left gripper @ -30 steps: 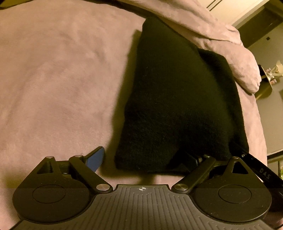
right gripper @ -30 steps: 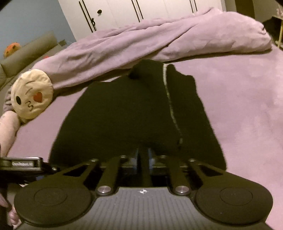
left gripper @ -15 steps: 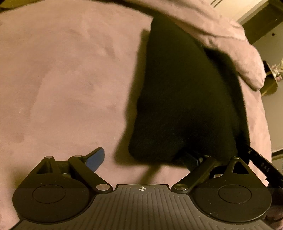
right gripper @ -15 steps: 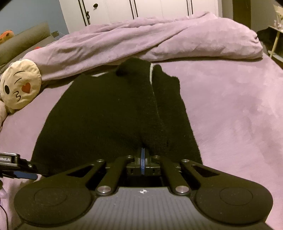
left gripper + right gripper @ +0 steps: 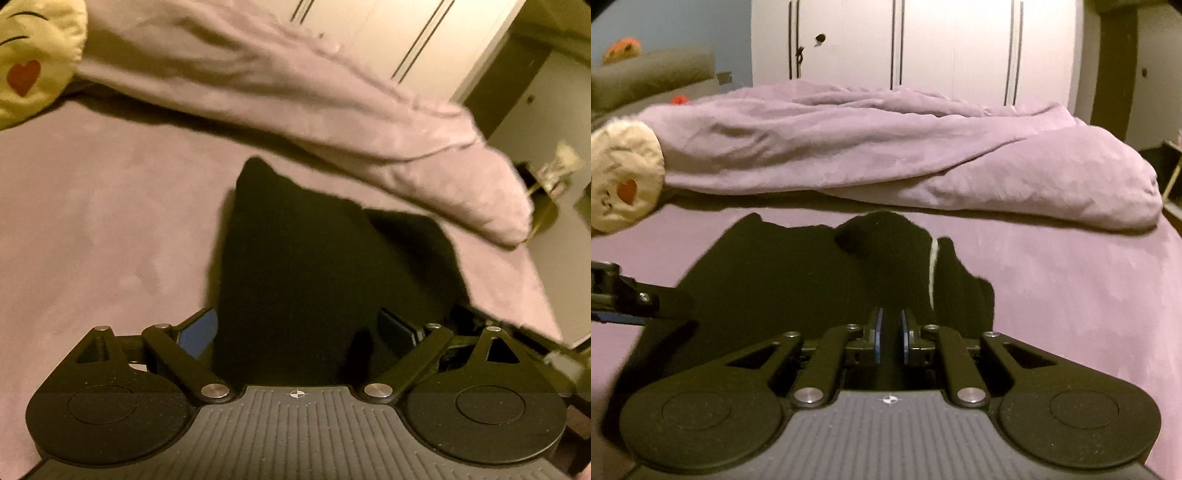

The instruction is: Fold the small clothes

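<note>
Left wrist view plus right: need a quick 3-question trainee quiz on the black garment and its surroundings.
1. True or false: the left gripper has its fingers spread wide, with the black garment between them.
2. What lies bunched on the bed beyond the garment? A) purple duvet B) laundry basket C) stack of towels
3. Fill in: in the right wrist view, the emoji cushion sits at the duvet's ____ end.

Key: 1 true; 2 A; 3 left.
</note>
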### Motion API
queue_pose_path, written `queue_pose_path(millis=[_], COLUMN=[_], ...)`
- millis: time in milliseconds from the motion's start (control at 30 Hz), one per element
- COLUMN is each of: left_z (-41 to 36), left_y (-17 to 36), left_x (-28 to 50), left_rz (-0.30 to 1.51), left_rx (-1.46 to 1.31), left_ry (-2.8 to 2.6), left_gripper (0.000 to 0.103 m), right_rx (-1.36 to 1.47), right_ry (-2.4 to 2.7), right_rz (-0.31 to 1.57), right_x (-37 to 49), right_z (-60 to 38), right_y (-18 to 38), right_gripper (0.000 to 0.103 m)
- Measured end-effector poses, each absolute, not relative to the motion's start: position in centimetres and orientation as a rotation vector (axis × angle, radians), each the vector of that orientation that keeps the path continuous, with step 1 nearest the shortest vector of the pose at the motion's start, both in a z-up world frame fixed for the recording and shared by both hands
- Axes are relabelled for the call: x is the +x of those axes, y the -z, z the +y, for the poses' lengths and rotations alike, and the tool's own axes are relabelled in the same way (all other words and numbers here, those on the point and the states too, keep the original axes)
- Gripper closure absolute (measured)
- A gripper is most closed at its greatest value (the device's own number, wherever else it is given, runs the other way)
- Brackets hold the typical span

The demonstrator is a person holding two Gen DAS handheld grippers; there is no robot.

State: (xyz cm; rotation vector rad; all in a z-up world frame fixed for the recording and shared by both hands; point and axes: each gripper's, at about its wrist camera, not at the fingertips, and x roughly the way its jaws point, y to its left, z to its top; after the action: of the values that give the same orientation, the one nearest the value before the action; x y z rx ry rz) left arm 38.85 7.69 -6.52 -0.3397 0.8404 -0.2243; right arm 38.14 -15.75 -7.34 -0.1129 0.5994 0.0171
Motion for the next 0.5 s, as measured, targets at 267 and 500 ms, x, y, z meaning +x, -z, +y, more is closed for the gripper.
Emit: queue_pose_path(millis=[267, 500], left_z=[6.4, 7.4], left_y=[10.6, 8.9], left_x=[39.4, 36.1], left_rz=[0.794, 0.721], left_rx=[-0.207, -0.192], left_ry=[0.23, 0.217], left_gripper=[0.0, 0.0], right_rx=[-0.209, -0.123], right_ry=[-0.033, -0.061], right_rz=[0.593, 0.577], right_x=[39.6, 35.8], right_z=[-16.9, -17.7], right_y=[11.1, 8.6], right_gripper=[0.095, 0.095])
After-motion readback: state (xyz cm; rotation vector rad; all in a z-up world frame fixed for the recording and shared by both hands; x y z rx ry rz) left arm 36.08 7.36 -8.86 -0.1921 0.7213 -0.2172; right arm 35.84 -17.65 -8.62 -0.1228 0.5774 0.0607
